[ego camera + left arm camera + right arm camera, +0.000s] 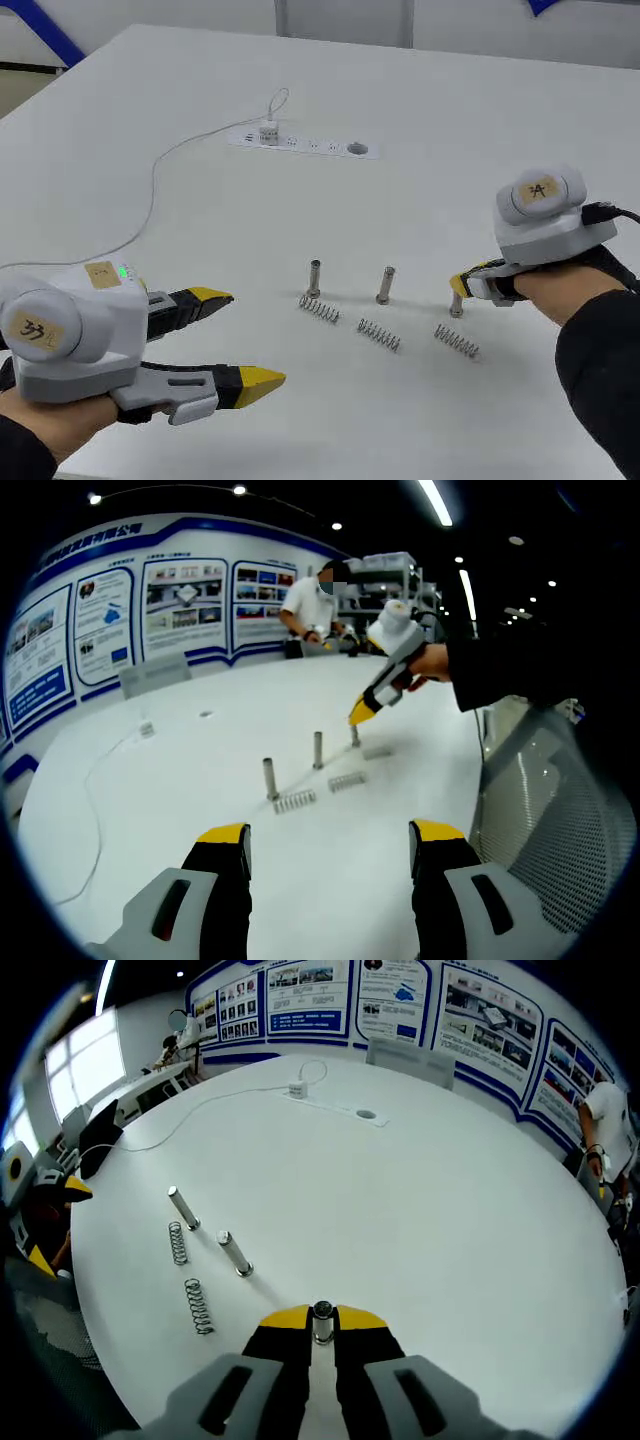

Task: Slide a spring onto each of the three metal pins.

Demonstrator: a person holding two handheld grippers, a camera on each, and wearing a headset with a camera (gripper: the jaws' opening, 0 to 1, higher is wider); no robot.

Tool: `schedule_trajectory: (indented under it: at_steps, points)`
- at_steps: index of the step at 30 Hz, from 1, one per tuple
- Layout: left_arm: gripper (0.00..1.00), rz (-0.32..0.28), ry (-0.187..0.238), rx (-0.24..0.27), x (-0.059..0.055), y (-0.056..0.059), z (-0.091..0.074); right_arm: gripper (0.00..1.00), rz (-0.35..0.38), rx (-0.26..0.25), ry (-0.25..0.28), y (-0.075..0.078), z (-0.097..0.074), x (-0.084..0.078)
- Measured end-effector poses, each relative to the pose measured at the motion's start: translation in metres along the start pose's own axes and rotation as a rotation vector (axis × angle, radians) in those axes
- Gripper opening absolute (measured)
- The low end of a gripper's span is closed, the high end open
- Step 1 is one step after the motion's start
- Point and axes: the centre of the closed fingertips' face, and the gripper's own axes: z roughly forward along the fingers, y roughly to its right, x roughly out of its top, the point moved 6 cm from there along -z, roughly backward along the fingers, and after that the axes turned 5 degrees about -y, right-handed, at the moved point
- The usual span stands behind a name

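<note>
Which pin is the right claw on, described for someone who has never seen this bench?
On the white table, in front of the power strip, three metal pins stand in a row, a spring beside each. It is the end pin at the right claw, the only one being gripped.

3 pins [386, 285] in row on table [200, 240]; springs [379, 335] just before, prob. apart.

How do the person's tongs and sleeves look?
The left tongs and right tongs each have a pale grey body, black jaws with yellow tips, and a round cap with a tan label: "33" on the left, an A-like mark on the right. The left shows a green light; a black cable leaves the right. Both sleeves are black.
</note>
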Motion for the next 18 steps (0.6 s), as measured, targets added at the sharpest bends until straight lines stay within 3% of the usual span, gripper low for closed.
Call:
schedule_trajectory:
  at_steps: [8, 18]
  points:
    - [0.65, 0.004, -0.002, -0.005, 0.0009, 0.0014, 0.0019, 0.09, 0.02, 0.011, 0.018, 0.0022, -0.0012, -0.0071]
    - [0.65, 0.006, -0.003, -0.007, 0.0008, 0.001, 0.0023, 0.09, -0.009, 0.018, 0.027, 0.0003, -0.0002, -0.0074]
